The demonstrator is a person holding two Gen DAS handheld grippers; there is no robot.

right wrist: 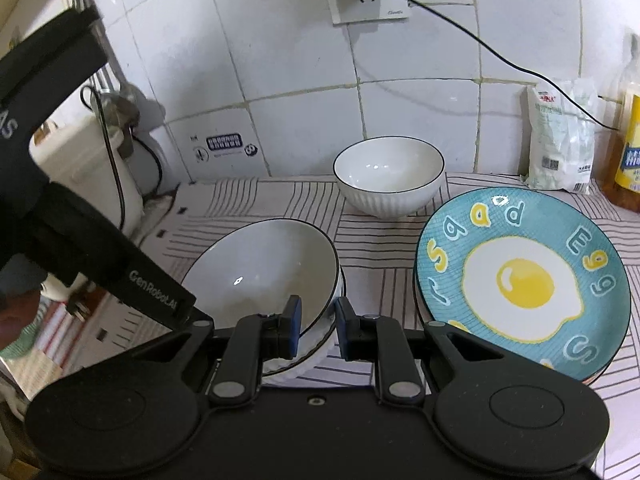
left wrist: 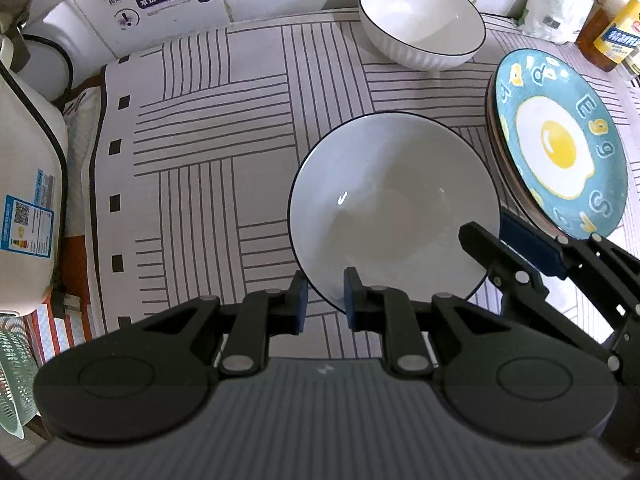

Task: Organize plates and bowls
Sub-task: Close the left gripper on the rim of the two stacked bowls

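A white bowl with a dark rim [left wrist: 392, 208] is over the striped cloth [left wrist: 220, 160]. My left gripper [left wrist: 325, 300] is shut on its near rim, one pad outside the wall and one inside. My right gripper [left wrist: 500, 240] is shut on the rim at the bowl's right side. In the right wrist view the bowl [right wrist: 260, 276] tilts, with its ribbed wall between the right gripper's [right wrist: 318, 328] pads. A second dark rim shows below, so it may sit in another bowl. A second ribbed white bowl [left wrist: 420, 24] stands at the back. The teal fried-egg plate [left wrist: 560, 140] tops a small stack on the right.
A white rice cooker [left wrist: 28, 180] with a black cable crowds the left edge. A green colander [left wrist: 12, 380] is below it. A white bag [right wrist: 560, 136] and an oil bottle [right wrist: 628, 140] stand at the back right. The tiled wall [right wrist: 300, 60] with a socket is behind.
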